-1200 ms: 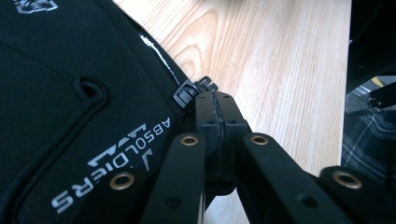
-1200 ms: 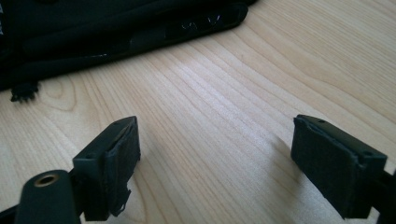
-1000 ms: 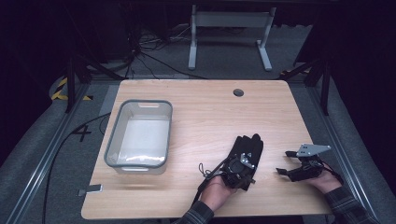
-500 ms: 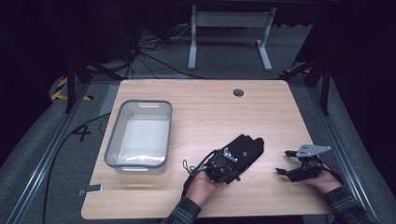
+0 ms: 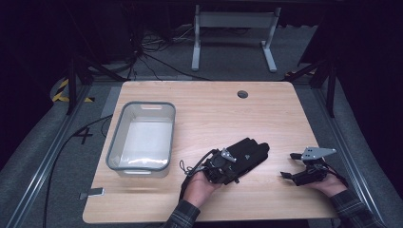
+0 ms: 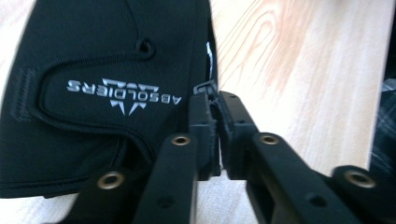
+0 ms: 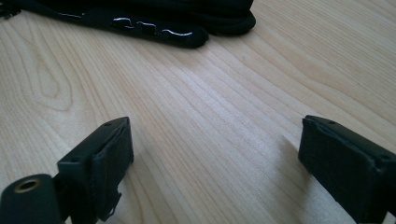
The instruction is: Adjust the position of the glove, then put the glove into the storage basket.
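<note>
The black glove [image 5: 247, 153] lies flat on the desk [image 5: 209, 104], toward the near edge and right of centre, with its fingers pointing away to the right and its cuff under the left tool [image 5: 227, 164]. In the left gripper view that tool [image 6: 217, 100] has its jaws pressed nearly together on the thin hem at the glove's [image 6: 107, 84] edge, just beside the strap with the printed lettering (a pinch on the fabric rim, not a grab around the bulk). This is probably because a limp glove gives no firm body to clamp, and the hem is the one place where two narrow pads can bite and drag or lift it. The right tool [image 5: 297, 166] rests low near the desk's right edge, well apart from the glove, with its jaws spread wide over bare wood [image 7: 210, 126]; it holds nothing and seems parked to stay out of the way. The clear plastic bin [image 5: 142, 137] stands empty on the left side, a likely place for the glove to go, though the glove is not yet off the desk.
</note>
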`<state>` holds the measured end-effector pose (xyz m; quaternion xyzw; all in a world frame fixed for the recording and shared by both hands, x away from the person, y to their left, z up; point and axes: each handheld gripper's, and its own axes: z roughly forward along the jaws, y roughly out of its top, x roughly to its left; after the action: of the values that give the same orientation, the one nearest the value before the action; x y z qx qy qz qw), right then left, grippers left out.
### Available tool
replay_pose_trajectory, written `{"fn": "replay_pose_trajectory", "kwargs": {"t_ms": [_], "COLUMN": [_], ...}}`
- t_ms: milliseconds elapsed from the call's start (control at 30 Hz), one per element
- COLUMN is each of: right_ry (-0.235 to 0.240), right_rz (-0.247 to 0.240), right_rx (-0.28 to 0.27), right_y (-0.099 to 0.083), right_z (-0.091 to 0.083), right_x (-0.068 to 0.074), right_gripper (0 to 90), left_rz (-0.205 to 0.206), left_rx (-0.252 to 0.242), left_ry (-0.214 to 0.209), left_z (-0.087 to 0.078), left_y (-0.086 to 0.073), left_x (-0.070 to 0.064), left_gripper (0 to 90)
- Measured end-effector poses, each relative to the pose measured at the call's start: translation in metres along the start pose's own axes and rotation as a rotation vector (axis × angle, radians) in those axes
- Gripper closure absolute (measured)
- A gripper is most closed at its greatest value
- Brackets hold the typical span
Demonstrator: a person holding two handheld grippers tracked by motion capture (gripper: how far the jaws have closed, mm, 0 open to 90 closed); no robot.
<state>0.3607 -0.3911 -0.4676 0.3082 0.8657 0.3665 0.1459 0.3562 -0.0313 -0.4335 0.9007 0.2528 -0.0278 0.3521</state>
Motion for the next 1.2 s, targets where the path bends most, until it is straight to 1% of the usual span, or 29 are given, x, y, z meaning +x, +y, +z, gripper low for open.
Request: {"fn": "replay_pose_trajectory", "kwargs": {"t_ms": [33,100,167,233,300,333,367,433,500,533,667,800,933,967,1000,1033,1200], "right_ry": [0.0,0.0,0.0,0.0,0.0,0.0,0.0,0.0,0.0,0.0,0.0,0.0,0.001,0.002,0.002,0.002,0.002], "right_rz": [0.001,0.0,0.0,0.0,0.0,0.0,0.0,0.0,0.0,0.0,0.0,0.0,-0.001,-0.002,-0.002,-0.002,-0.002], "right_rx": [0.0,0.0,0.0,0.0,0.0,0.0,0.0,0.0,0.0,0.0,0.0,0.0,0.0,0.0,0.0,0.0,0.0], "right_y": [0.0,0.0,0.0,0.0,0.0,0.0,0.0,0.0,0.0,0.0,0.0,0.0,0.0,0.0,0.0,0.0,0.0], "right_z": [0.0,0.0,0.0,0.0,0.0,0.0,0.0,0.0,0.0,0.0,0.0,0.0,0.0,0.0,0.0,0.0,0.0], "right_x": [0.0,0.0,0.0,0.0,0.0,0.0,0.0,0.0,0.0,0.0,0.0,0.0,0.0,0.0,0.0,0.0,0.0], "right_gripper": [10.5,10.5,10.5,10.5,10.5,10.5,10.5,10.5,10.5,10.5,10.5,10.5,10.5,10.5,10.5,10.5,10.5], "left_rz": [0.002,0.002,0.004,0.006,0.003,0.009,0.01,0.015,0.023,0.028,0.051,0.06,0.069,0.065,0.062,0.068,0.073], "left_rx": [-0.008,-0.026,-0.039,-0.053,-0.047,-0.042,-0.041,-0.025,-0.018,-0.011,-0.02,-0.026,-0.024,-0.025,-0.034,-0.03,-0.03], "left_ry": [0.005,0.006,0.016,0.032,0.035,0.043,0.044,0.025,0.031,0.031,0.056,0.071,0.089,0.093,0.092,0.092,0.106], "left_z": [-0.003,-0.008,-0.012,-0.016,-0.016,-0.015,-0.014,-0.01,-0.008,-0.007,-0.002,0.004,0.012,0.014,0.017,0.018,0.027], "left_y": [0.002,0.004,0.007,0.01,0.014,0.016,0.018,0.022,0.025,0.027,0.035,0.041,0.047,0.047,0.049,0.049,0.052], "left_x": [0.0,0.002,0.003,0.005,0.008,0.009,0.011,0.014,0.016,0.018,0.023,0.03,0.036,0.036,0.037,0.038,0.039], "left_gripper": [81.1,75.8,70.0,61.7,54.2,49.7,47.0,43.3,37.6,37.6,29.0,23.4,20.2,19.1,18.7,17.9,15.9]}}
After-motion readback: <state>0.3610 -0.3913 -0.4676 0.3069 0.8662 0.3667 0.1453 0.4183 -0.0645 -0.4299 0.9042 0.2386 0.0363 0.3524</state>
